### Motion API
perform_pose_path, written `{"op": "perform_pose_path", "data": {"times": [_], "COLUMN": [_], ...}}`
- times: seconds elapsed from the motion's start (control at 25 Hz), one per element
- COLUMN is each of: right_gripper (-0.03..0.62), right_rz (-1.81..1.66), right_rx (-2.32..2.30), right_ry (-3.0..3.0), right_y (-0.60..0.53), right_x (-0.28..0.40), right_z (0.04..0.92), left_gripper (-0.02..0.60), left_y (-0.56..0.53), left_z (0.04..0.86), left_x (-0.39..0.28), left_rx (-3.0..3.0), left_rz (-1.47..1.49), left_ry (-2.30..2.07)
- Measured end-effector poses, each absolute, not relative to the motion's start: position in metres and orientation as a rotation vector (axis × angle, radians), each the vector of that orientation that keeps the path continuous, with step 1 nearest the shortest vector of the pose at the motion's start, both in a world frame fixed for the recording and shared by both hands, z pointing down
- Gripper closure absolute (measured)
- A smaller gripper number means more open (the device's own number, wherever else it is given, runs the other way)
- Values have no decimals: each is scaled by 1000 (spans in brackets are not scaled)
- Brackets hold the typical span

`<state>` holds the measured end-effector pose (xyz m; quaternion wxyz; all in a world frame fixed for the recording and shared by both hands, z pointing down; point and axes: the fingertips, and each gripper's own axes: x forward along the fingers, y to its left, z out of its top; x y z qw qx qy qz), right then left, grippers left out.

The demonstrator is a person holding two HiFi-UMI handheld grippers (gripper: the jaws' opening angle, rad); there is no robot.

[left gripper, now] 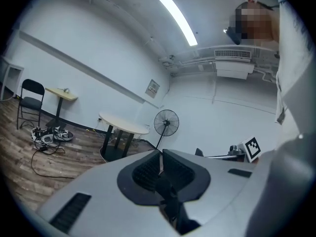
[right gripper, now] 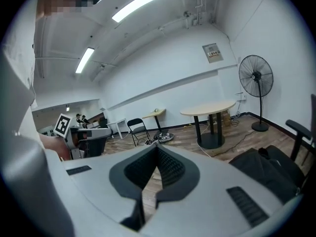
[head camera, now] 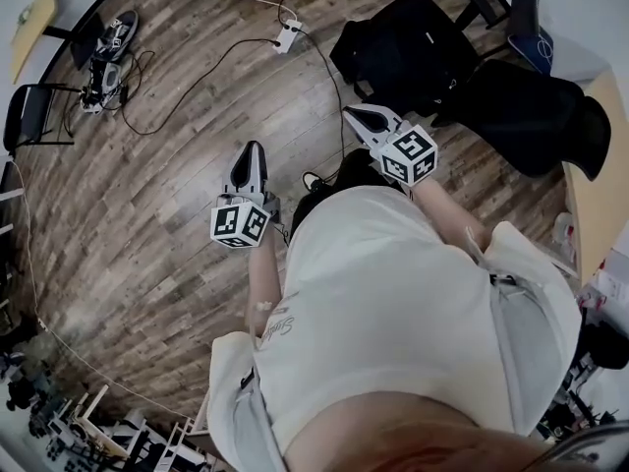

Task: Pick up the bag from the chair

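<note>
A black bag [head camera: 408, 49] lies slumped on a seat just beyond my right gripper [head camera: 356, 115], and a black office chair [head camera: 536, 116] stands to its right. In the right gripper view the dark bag [right gripper: 266, 174] fills the lower right, with a chair arm [right gripper: 301, 131] behind it. The right gripper [right gripper: 157, 150] is shut and holds nothing, a short way off the bag. My left gripper [head camera: 253, 148] hovers over bare floor, well left of the bag. It is also shut and holds nothing [left gripper: 161, 155].
A white power strip [head camera: 287, 35] with cables lies on the wooden floor ahead. Shoes [head camera: 110, 52] and a folding chair [head camera: 29, 116] are at the far left. A round table [right gripper: 210, 110] and a standing fan [right gripper: 256, 78] are by the wall.
</note>
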<state>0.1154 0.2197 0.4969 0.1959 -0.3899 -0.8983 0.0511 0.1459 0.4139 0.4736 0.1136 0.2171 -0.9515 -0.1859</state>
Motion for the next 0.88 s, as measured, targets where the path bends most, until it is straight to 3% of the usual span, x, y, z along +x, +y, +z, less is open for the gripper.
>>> {"op": "perform_pose_path", "data": {"times": [0.52, 0.88], "right_gripper": [600, 599], "right_rz": [223, 319], "right_rx": [-923, -696], "right_ry": [-2526, -2622], "right_y": [226, 169], "right_x": [38, -48], "right_z": [524, 532], "left_gripper": [551, 551], "left_y": [429, 370], "left_z": [490, 481], "left_x": [54, -74], "left_rx": [729, 968], "left_rz": [-531, -417], "left_ry": [-2671, -2544]}}
